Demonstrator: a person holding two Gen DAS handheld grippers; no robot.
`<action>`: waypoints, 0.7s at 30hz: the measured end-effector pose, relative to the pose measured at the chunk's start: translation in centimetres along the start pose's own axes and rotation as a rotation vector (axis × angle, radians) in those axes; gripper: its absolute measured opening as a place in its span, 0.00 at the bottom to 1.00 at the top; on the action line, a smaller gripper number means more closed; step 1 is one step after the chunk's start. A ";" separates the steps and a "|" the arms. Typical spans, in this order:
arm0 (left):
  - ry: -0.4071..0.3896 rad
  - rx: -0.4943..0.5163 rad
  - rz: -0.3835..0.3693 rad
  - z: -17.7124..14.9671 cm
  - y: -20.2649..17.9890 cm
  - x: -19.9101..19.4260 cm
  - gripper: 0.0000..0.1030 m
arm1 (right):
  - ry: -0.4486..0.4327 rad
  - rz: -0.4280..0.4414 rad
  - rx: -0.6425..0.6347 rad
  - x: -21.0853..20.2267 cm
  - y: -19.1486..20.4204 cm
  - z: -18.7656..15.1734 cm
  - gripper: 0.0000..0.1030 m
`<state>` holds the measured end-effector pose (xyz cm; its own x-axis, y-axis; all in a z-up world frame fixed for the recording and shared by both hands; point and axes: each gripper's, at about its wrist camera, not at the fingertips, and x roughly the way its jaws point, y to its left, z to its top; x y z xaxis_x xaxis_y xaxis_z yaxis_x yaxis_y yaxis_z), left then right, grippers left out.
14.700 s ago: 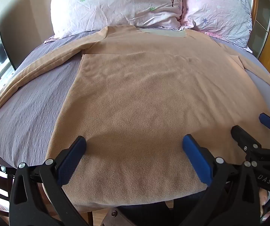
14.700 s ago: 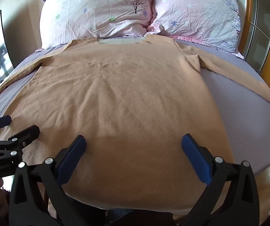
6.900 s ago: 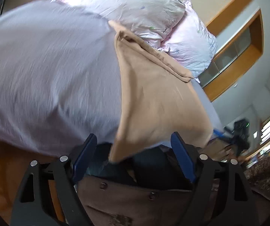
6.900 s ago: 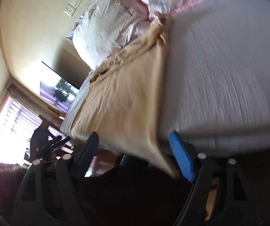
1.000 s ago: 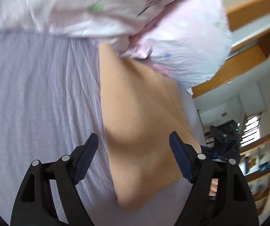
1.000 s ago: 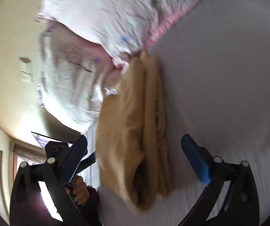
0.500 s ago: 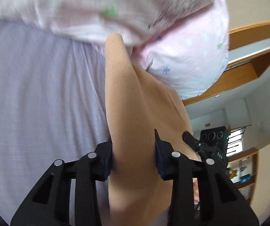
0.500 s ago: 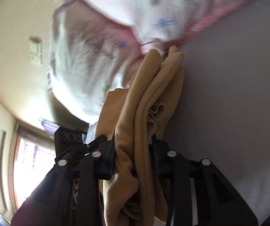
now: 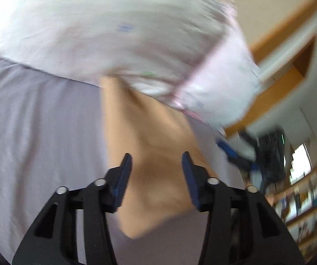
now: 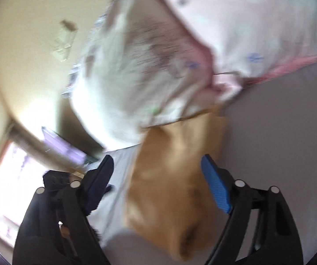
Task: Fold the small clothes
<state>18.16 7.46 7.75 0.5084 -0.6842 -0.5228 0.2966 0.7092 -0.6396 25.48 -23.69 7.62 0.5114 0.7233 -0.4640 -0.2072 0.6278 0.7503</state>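
The tan shirt lies folded into a narrow bundle on the grey bedsheet, its far end against the pillows. My left gripper is open, its blue pads on either side of the bundle's near end, apart from the cloth. In the right wrist view the same bundle lies between the pads of my right gripper, which is open wide. The right gripper also shows in the left wrist view past the bundle's right side. Both views are motion-blurred.
Two pale floral pillows lie at the head of the bed, also seen in the right wrist view. A wooden headboard and shelves are at right. A bright window is at left.
Half a second ago both grippers were shut on the folded shirt. Now both have opened and let it go, and the bundle rests on the bed.
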 end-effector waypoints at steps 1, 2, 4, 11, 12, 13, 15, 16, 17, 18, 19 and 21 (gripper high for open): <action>0.025 0.029 -0.010 -0.6 -0.8 0.5 0.54 | 0.019 0.008 -0.003 0.6 0.3 -0.1 0.83; 0.056 0.058 -0.008 -1.4 -1.4 1.3 0.55 | 0.064 0.014 0.005 1.9 0.3 -0.1 0.84; 0.099 0.092 0.037 -2.4 -2.2 2.9 0.56 | 0.163 -0.006 0.070 4.4 -1.2 -0.6 0.84; 0.091 0.181 0.169 -4.9 -2.1 0.3 0.77 | 0.027 -0.256 0.015 -1.6 -1.0 -2.2 0.95; 0.069 0.202 0.215 -5.6 -2.0 -0.6 0.90 | 0.012 -0.282 -0.028 -2.2 -0.5 -2.7 0.98; 0.045 0.220 0.269 -6.2 -2.1 -1.1 0.94 | 0.001 -0.316 -0.080 -3.2 0.4 -3.7 0.98; 0.030 0.265 0.391 -7.4 -1.9 -1.6 0.94 | 0.009 -0.452 -0.210 -3.8 2.1 -6.8 0.98; 0.038 0.275 0.414 -7.7 -1.9 -1.3 0.94 | 0.019 -0.512 -0.269 -4.0 2.7 -8.2 0.98; 0.050 0.285 0.431 -8.4 -1.8 -1.2 0.94 | 0.025 -0.546 -0.303 -3.6 3.2 -9.1 0.98; 0.063 0.291 0.441 -8.9 -1.5 -1.1 0.94 | 0.034 -0.580 -0.334 -3.4 3.3 -10.3 0.98; 0.075 0.299 0.455 -9.4 -1.4 -1.0 0.94 | 0.044 -0.602 -0.354 -2.8 3.5 -11.4 0.98; 0.097 0.331 0.494 -10.1 -1.3 -0.4 0.94 | 0.073 -0.619 -0.373 -1.9 3.4 -13.5 0.98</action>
<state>9.39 5.11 3.12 0.5788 -0.2620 -0.7723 0.2882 0.9516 -0.1068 12.56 -19.04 4.64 0.5732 0.2129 -0.7913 -0.1752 0.9752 0.1355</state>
